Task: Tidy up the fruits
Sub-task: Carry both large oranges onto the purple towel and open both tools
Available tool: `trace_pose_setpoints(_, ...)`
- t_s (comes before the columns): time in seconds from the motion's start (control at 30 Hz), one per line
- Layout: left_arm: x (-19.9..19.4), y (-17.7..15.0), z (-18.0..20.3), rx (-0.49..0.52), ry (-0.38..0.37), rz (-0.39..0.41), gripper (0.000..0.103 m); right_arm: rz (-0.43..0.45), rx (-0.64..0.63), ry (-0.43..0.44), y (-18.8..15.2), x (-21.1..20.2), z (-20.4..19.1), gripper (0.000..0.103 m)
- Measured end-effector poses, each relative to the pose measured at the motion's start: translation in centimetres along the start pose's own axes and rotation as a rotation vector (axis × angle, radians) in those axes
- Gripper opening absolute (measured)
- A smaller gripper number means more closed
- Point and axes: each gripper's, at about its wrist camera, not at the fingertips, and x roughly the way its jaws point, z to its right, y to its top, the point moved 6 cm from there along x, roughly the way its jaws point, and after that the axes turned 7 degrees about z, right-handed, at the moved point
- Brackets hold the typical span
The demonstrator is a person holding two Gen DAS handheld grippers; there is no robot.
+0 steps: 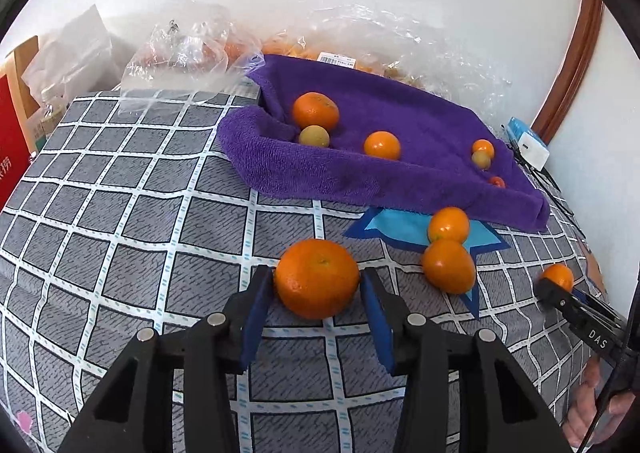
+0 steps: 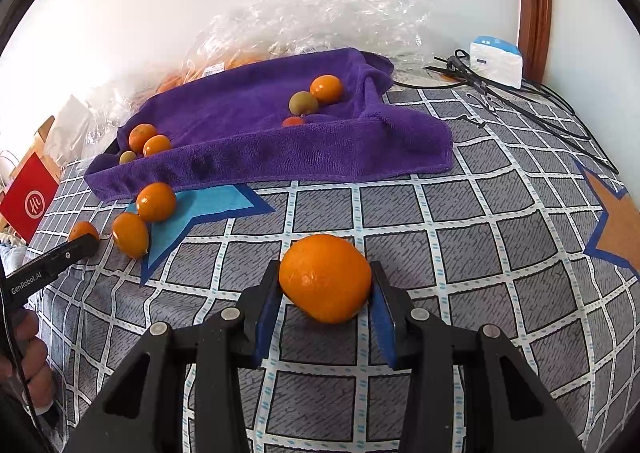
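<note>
My left gripper (image 1: 317, 281) is shut on a large orange (image 1: 317, 277) just above the checked bedspread. My right gripper (image 2: 326, 280) is shut on another orange (image 2: 325, 277); it also shows at the right edge of the left wrist view (image 1: 558, 276). A purple towel (image 1: 400, 121) shaped like a tray lies behind, holding several oranges (image 1: 315, 110) and two greenish fruits (image 1: 314, 136). Two loose oranges (image 1: 449, 265) lie on a blue star patch in front of the towel; they also show in the right wrist view (image 2: 155, 201).
Crumpled clear plastic bags (image 1: 180, 49) with more fruit lie behind the towel by the white wall. A red box (image 2: 30, 201) stands at the far left. A white and blue box (image 2: 496, 61) and black cables (image 2: 520, 97) lie at the back right.
</note>
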Motion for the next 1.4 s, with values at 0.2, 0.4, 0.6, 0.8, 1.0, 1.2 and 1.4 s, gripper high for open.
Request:
trace_pose_setpoints(0.2,-0.1,-0.1,0.0,-0.008,-0.021,0.003,0.038,0.004,-0.011,-0.007,0.0,0.0,-0.1,0.042)
trace_pose_setpoints(0.4,-1.4,0.2,-0.8,-0.099,-0.112,0.074,0.038,0.021,-0.019,-0.009,0.0,-0.3,-0.1,0.042)
trace_pose_setpoints(0.6,-2.2,0.3,0.0,-0.062,-0.125,0.108,0.038,0.053,0.004,0.009,0.2,-0.8,0.2,0.042)
trace_pose_setpoints(0.8,-3.0,0.5,0.8,-0.025,-0.144,0.143,0.038,0.076,0.019,0.051,0.4,-1.2,0.3,0.042)
trace_pose_setpoints(1.0,-3.9,0.7,1.2,-0.009,-0.147,0.189,0.038,0.087,0.031,0.079,0.4,-1.4,0.3,0.042)
trace_pose_setpoints(1.2,-4.6,1.1,0.6,-0.029,-0.130,0.233,0.038,0.087,0.028,0.088,0.4,-1.3,0.2,0.042)
trace_pose_setpoints(1.4,-4.8,1.2,0.3,-0.047,-0.124,0.248,0.038,0.088,0.026,0.104,0.4,-1.4,0.2,0.042)
